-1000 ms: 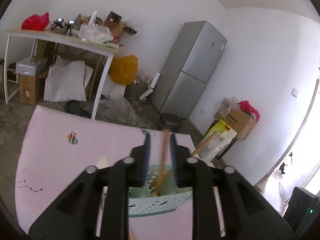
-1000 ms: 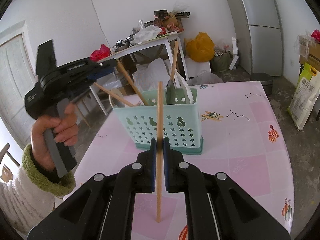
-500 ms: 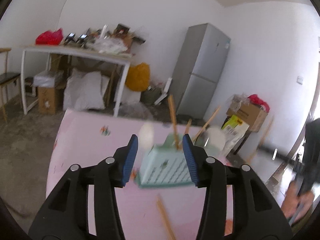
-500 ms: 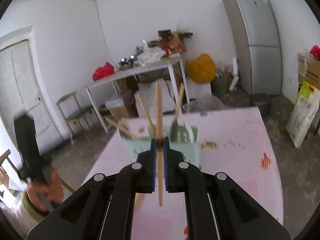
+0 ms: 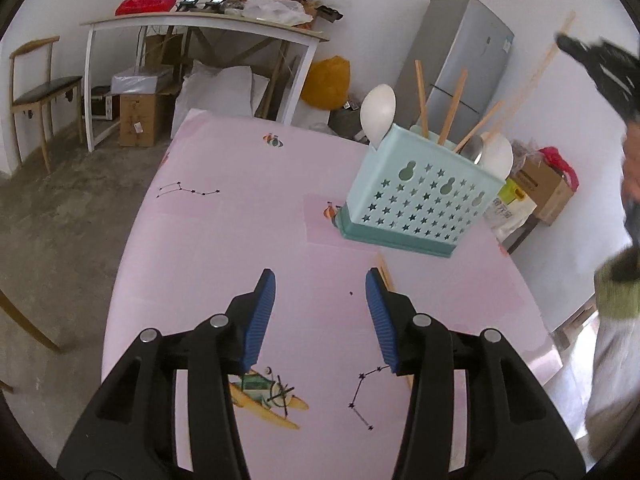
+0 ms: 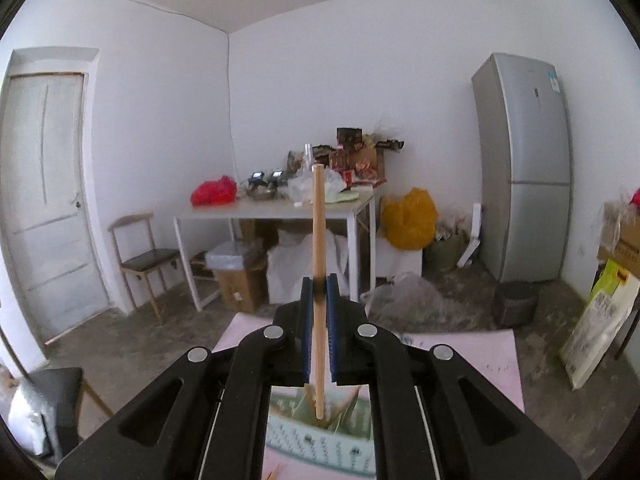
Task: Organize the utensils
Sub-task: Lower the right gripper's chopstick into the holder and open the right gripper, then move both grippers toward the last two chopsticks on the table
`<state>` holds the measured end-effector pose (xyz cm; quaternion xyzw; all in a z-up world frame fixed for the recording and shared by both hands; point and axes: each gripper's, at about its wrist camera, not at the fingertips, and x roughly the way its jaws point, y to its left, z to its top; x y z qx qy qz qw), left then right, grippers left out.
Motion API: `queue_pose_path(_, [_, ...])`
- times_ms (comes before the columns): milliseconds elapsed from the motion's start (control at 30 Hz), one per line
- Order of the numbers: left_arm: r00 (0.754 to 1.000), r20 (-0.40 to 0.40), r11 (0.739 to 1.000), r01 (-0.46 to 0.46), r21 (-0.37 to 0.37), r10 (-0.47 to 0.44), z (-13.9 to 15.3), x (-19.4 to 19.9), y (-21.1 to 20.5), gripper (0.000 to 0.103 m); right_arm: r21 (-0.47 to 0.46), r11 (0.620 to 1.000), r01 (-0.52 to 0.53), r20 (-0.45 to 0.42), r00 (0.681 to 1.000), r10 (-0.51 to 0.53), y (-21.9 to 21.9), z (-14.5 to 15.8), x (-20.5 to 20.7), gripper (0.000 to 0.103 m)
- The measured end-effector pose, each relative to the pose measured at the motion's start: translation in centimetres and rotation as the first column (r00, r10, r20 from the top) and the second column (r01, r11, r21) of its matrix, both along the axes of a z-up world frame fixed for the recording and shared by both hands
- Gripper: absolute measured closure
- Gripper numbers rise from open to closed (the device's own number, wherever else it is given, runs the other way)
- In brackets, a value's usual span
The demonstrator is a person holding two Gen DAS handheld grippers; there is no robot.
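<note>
A teal star-punched utensil basket point(image 5: 420, 196) stands on the pink table point(image 5: 224, 240), holding two white spoons point(image 5: 378, 110), a metal spoon and several wooden chopsticks point(image 5: 450, 106). My left gripper point(image 5: 320, 300) hovers low over the table in front of the basket, open, with nothing between its blue pads. One loose chopstick point(image 5: 385, 274) lies on the table, partly hidden by the right-hand finger. My right gripper point(image 6: 319, 286) is shut on an upright chopstick point(image 6: 318, 232), directly above the blurred basket point(image 6: 320, 440). In the left wrist view, that gripper point(image 5: 596, 64) appears high on the right.
A sleeve with a green cuff point(image 5: 616, 292) is at the table's right edge. Beyond the table stand a grey fridge point(image 5: 460, 64), a cluttered white side table point(image 5: 200, 26), a chair point(image 5: 40, 88), boxes and bags. A white door point(image 6: 44, 200) is at the left.
My left gripper let go of a chopstick over the basket, opened, and drew back and down toward the table. My right gripper rose with its chopstick from table level to above the basket.
</note>
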<state>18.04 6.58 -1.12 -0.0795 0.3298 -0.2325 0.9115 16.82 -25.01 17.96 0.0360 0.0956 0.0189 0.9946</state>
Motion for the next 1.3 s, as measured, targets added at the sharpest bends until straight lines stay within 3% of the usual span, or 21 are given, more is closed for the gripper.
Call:
queue_pose_path(233, [0.999,0.025,0.999,0.029,0.030,-0.030,-0.4,-0.6,-0.9,0.059,-0.023,0.999,0.022,-0.038,0.999,-0.023,0.6,-2.6,4.8,0.096])
queue_pose_path(500, [0.999,0.011,0.998,0.041,0.049,-0.042,-0.8,-0.5,-1.0,0.058,-0.058,0.996,0.067,-0.190,0.979,-0.077,0.3,-8.2,7.4,0.093])
queue_pose_path(567, [0.999,0.006,0.998,0.045,0.051,-0.045,-1.0,-0.5,-0.9,0.058,-0.040,0.996,0.082,-0.175,0.981,-0.088,-0.2,-7.9,6.6,0.071])
queue_pose_path(633, [0.999,0.001,0.998,0.046,0.051,-0.046,-1.1,-0.5,-1.0,0.058,-0.024,0.995,0.096,-0.133,0.986,-0.099,-0.8,-7.1,5.2,0.059])
queue_pose_path(833, [0.998,-0.001,0.996,0.057,0.063,-0.058,-1.0,-0.7,-1.4,0.057,0.009,0.993,0.116,-0.011,0.993,-0.116,-1.6,-4.3,0.3,0.050])
queue_pose_path(1000, [0.998,-0.008,0.994,0.070,0.088,-0.069,-1.1,-1.0,-2.0,0.053,0.032,0.995,0.096,0.024,0.995,-0.097,-1.7,-4.2,-3.8,0.046])
queue_pose_path(1100, [0.997,-0.022,0.991,0.082,0.108,-0.080,-1.3,-1.0,-2.6,0.051,0.073,0.995,0.069,-0.035,0.997,-0.067,-1.7,-6.2,-5.3,0.044])
queue_pose_path(1167, [0.995,-0.035,0.987,0.097,0.124,-0.093,-1.6,-1.1,-3.0,0.049,0.104,0.993,0.051,-0.119,0.992,-0.038,-1.5,-8.5,-5.4,0.043])
queue_pose_path(1300, [0.990,-0.069,0.979,0.129,0.157,-0.119,-2.6,-1.4,-4.2,0.046,0.199,0.979,0.044,-0.375,0.926,0.035,-0.2,-16.2,-4.2,0.043])
